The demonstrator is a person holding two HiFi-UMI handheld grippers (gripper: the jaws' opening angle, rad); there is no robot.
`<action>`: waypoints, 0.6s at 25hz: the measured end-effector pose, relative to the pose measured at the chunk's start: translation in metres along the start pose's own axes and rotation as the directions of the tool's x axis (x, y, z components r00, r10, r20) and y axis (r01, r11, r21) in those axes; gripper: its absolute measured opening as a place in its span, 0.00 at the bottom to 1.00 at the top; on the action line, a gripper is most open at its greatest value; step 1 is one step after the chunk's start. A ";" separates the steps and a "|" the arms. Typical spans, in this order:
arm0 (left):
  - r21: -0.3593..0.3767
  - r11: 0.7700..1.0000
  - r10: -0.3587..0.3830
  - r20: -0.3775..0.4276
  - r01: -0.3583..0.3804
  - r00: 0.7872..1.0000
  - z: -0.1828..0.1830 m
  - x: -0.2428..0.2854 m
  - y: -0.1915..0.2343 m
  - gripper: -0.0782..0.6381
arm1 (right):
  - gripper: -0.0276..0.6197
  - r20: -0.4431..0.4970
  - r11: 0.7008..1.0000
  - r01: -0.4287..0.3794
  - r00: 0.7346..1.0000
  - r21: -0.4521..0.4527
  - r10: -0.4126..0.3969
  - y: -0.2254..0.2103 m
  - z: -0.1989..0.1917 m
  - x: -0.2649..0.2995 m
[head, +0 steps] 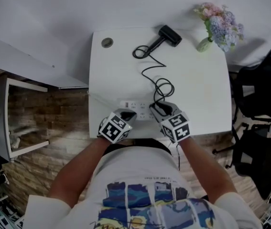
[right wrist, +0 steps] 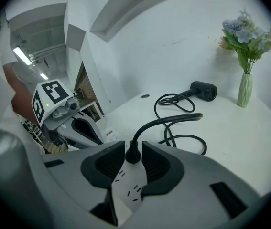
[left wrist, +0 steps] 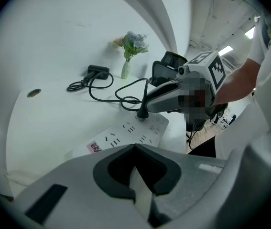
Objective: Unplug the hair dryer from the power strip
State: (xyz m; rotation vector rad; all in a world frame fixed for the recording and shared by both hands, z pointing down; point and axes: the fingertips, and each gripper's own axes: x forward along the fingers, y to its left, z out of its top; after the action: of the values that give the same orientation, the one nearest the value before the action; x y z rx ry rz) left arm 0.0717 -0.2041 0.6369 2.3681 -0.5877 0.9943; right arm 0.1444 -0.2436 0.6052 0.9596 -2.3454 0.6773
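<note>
A white power strip lies near the front edge of the white table. Its black plug stands in a socket, and its cable loops back to the black hair dryer at the far side. My right gripper is open, its pads flanking the plug closely, a sliver of white still showing on one side. My left gripper is over the strip's left end, its tips together with nothing between them. The left gripper view shows the strip and plug ahead.
A vase of flowers stands at the table's back right corner, and a round cable hole at the back left. Black chairs stand to the right, a grey shelf unit to the left.
</note>
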 end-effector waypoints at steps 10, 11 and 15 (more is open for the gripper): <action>0.016 1.000 -0.006 0.003 0.006 1.000 0.003 0.000 0.000 0.11 | 0.19 -0.004 1.000 -0.013 1.000 -0.003 0.013 -0.002 -0.001 0.008; 0.015 1.000 -0.008 0.004 0.008 1.000 0.002 0.000 0.000 0.11 | 0.18 -0.001 1.000 -0.014 1.000 -0.004 0.014 -0.001 -0.001 0.009; 0.008 1.000 -0.014 -0.009 0.014 1.000 -0.001 -0.001 0.001 0.11 | 0.17 0.004 1.000 -0.016 1.000 -0.006 0.016 0.000 0.000 0.011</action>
State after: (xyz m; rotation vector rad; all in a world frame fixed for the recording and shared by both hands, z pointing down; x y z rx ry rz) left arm 0.0702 -0.2043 0.6367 2.3706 -0.5637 1.0022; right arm 0.1377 -0.2491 0.6119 0.9409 -2.3600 0.6750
